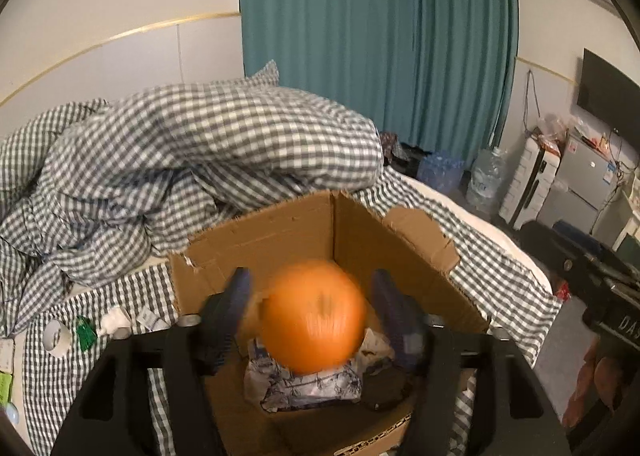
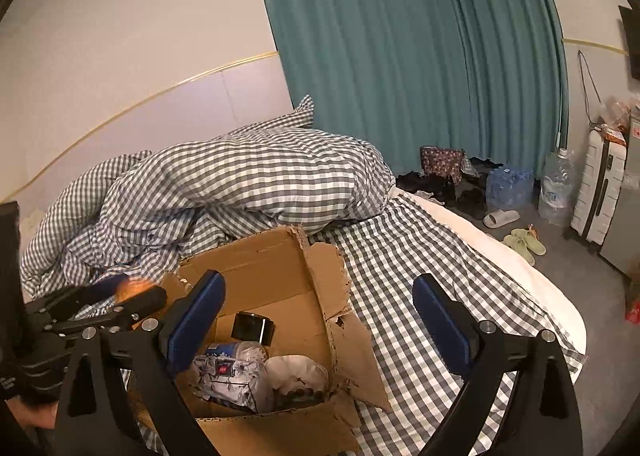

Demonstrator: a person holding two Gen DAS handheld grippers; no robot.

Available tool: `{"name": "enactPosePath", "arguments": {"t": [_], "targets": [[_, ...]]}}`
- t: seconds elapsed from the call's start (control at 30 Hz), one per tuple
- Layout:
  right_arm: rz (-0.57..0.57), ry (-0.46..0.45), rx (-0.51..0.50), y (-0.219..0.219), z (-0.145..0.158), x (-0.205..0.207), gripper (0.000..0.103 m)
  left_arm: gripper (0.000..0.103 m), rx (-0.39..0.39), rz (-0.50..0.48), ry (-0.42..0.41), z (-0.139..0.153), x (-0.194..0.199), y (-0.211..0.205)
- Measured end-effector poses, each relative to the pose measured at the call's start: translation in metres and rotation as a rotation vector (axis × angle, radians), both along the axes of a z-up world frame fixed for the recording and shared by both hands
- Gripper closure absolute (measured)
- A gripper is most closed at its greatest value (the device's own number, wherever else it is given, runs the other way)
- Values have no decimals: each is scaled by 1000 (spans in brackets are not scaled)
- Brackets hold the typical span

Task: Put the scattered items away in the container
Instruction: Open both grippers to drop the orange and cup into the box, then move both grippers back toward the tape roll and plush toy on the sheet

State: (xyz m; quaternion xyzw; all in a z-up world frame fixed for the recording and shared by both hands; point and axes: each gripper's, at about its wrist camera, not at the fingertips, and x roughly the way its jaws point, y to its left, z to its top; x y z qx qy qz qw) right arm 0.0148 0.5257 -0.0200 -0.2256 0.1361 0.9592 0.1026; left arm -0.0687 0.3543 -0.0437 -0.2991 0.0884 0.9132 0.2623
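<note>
Orange point(image 1: 314, 320) sits between the left gripper point(image 1: 316, 296) fingers, above the open cardboard box point(image 1: 280, 232); motion-blurred, with a visible gap to each finger, so it reads as let go or just dropping, jaws spread. In the right wrist view only an orange sliver point(image 2: 134, 286) shows behind the left tool.

Already in the box: crumpled floral-print wrapper point(image 2: 228, 380), clear plastic bottle point(image 2: 240, 350), black tape roll point(image 2: 253, 327), white crumpled bag point(image 2: 298, 374). Judged: task well along, the orange about to join them.

Left to do: small stuff on the checked bedsheet point(image 1: 500, 268) left of the box — white tape roll point(image 1: 56, 336), green tag-like item point(image 1: 85, 332), white bits point(image 1: 116, 322); too small to name better. At least a few more picks.

Pose: left gripper over the box's near-left part, pointing forward and down into it. Right gripper point(image 2: 320, 320) hovers over the box's right wall and torn flap point(image 2: 332, 276), blue pads point(image 2: 196, 312) wide apart, holding nothing, idle. Heaped checked duvet point(image 2: 240, 184) behind the box, teal curtain point(image 2: 400, 36) beyond.
</note>
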Motion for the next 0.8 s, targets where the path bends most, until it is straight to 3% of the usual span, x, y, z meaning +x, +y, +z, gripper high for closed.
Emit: {"name": "enactPosePath", "arguments": {"t": [0.03,0.4,0.6,0.8], "targets": [[1,0,0,1,0,0,8,18,11,3,20,5,3,-3],[5,22,22,-31,21,7,0,6,53,106,70,35,10,-58],[41,48,53,-73,41,6,0,0,69,194,117,56,21,-122],[58,86,117,-127,56,3,0,0,78,299,144,70,30,-191]]}}
